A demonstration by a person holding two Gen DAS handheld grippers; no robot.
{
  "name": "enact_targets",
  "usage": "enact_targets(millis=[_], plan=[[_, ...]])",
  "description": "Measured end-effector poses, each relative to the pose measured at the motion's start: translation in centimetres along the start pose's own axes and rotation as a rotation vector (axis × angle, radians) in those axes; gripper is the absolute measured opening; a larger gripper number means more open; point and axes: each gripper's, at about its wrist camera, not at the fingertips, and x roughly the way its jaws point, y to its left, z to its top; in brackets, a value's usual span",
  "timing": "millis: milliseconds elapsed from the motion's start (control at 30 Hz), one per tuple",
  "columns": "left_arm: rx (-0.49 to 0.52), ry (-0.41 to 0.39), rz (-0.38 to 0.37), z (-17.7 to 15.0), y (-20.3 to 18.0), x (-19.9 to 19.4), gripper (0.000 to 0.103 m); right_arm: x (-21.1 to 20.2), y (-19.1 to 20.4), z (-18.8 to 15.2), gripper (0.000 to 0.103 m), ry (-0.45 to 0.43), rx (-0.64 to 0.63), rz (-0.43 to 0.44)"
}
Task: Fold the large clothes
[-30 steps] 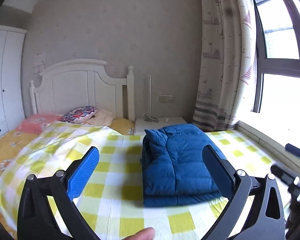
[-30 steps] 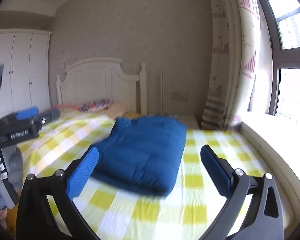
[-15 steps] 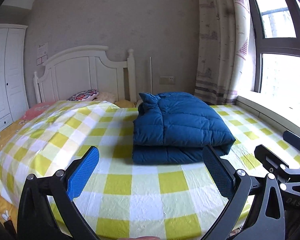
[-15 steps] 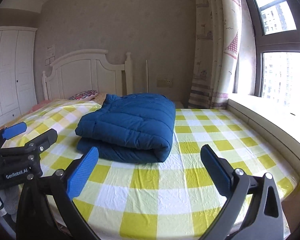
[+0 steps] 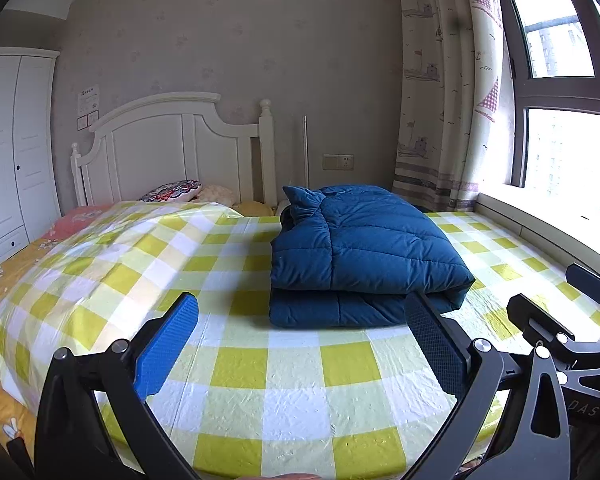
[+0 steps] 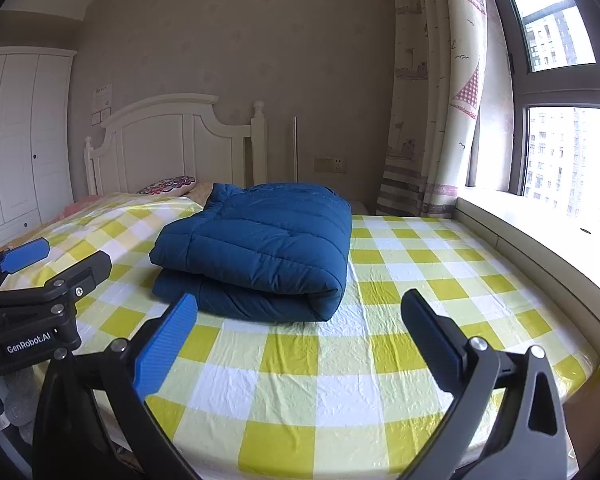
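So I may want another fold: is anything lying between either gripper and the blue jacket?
Nothing visible: only bare checked sheet lies between the open left gripper, the open right gripper and the folded blue jacket.

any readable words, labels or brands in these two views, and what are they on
"GenRobot.AI": white lettering on the body of the left tool, seen in the right wrist view.
"DAS": partial lettering on the body of the right tool, cut off, in the left wrist view.
Wall notice beside the headboard: too small to read.
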Motion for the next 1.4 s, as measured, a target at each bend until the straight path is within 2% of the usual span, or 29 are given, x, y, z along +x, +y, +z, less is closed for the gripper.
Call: enact_targets(millis=[967,1400], plan=[[-0.002,0.007,0.015,-0.36,0.11,0.05,0.099,0.21,0.06,-0.28,0.101,0.008,-0.005,-0.005],[0.008,-0.017,0.024,-0.29,0.03,-0.38,0.099,-0.01,-0.26,-0.07,0.101,-0.003,-0.015,-0.009]])
